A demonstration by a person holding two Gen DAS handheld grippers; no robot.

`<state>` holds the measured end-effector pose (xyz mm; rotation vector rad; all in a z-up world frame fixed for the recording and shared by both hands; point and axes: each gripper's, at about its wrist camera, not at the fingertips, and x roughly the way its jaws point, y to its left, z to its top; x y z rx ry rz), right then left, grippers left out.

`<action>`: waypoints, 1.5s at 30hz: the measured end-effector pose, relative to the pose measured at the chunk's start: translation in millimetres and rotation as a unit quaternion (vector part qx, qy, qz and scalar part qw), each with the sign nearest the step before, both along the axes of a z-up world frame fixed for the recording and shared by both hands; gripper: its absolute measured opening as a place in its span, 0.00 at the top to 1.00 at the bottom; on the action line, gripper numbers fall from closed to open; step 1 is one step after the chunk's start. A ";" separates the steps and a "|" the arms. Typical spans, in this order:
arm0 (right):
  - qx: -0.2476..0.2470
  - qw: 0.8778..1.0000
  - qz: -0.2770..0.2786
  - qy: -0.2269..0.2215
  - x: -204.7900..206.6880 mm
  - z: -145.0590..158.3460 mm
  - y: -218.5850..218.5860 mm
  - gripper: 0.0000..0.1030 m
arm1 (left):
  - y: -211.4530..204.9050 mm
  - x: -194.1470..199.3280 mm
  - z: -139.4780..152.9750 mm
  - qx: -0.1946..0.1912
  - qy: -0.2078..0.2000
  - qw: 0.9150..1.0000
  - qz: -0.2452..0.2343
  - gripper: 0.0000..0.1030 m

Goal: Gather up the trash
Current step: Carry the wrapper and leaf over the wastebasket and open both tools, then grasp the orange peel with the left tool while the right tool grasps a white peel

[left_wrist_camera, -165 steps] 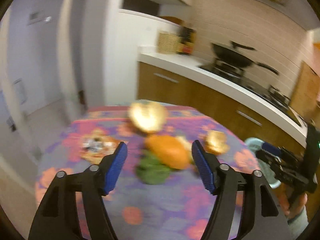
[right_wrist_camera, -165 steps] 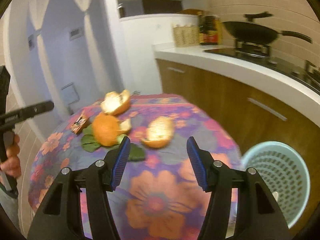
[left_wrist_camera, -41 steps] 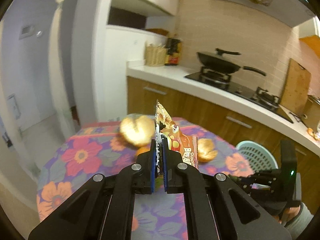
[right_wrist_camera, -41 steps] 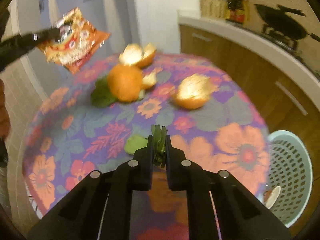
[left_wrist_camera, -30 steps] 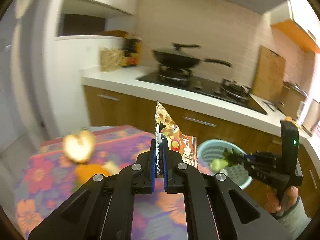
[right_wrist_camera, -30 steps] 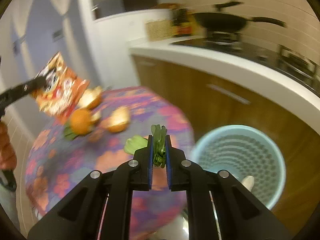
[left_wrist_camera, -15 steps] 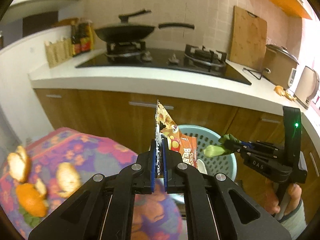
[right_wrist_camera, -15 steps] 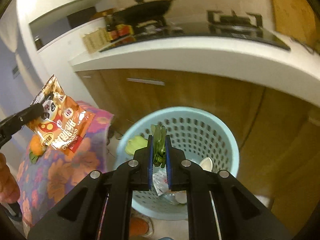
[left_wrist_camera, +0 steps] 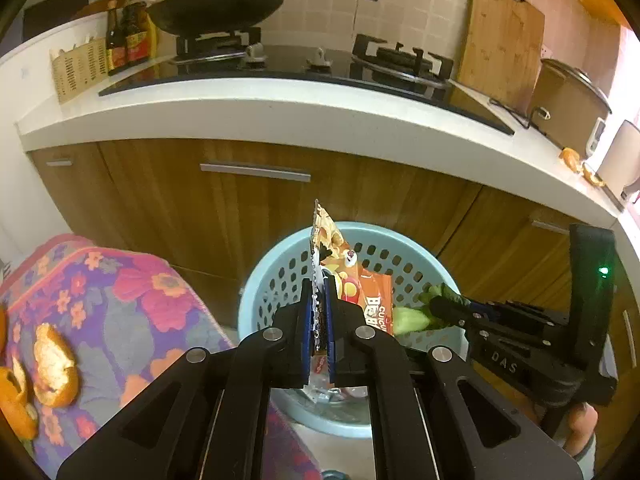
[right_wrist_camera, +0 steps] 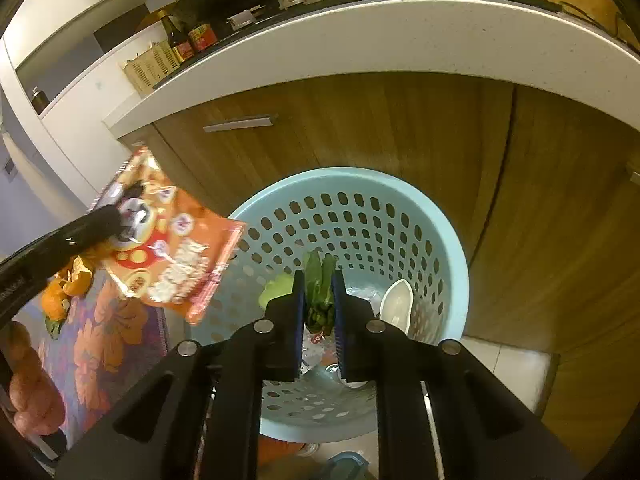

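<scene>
Two grippers hang over one pale blue perforated bin (right_wrist_camera: 448,240), each clenched on a piece of trash. The left gripper (left_wrist_camera: 318,320) pinches an orange snack wrapper (left_wrist_camera: 368,296) by its edge; the wrapper stands on end, long axis running toward 12 o'clock, its body fanning to 2 o'clock. The right gripper (right_wrist_camera: 318,304) clamps a bunch of green leaves (right_wrist_camera: 319,288), stalk pointing to 12 o'clock. In the right wrist view the bin mouth lies directly beyond and beneath these leaves, so the right gripper appears the better centred; the wrapper (right_wrist_camera: 172,256) sits at 9 o'clock, over the bin's near rim and the edge of the floral tabletop (right_wrist_camera: 100,344). Judged from this, the leaves would fall inside on release, while the wrapper may need carrying further toward the bin's centre. Orange peels (left_wrist_camera: 54,364) lie on the tabletop, uncollected.
</scene>
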<state>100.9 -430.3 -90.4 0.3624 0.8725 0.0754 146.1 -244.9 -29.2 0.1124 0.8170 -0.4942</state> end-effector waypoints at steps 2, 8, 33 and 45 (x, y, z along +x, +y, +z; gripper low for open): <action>-0.002 1.000 -0.002 0.001 -0.4 -0.4 -1.3 0.76 | -5.4 1.5 -3.7 0.009 0.002 1.000 0.001 0.94; 0.001 1.000 -0.014 -0.008 -5.0 2.7 -10.1 0.70 | -7.5 1.2 -9.5 0.005 0.010 1.000 0.000 0.81; -0.018 0.991 0.112 -0.073 -20.1 61.5 113.3 0.70 | 124.1 -71.6 70.9 -0.059 -0.087 0.991 0.081 0.48; -0.046 0.973 0.202 -0.098 3.4 72.7 241.9 0.65 | 301.7 -90.3 75.2 -0.101 -0.103 0.956 0.256 0.44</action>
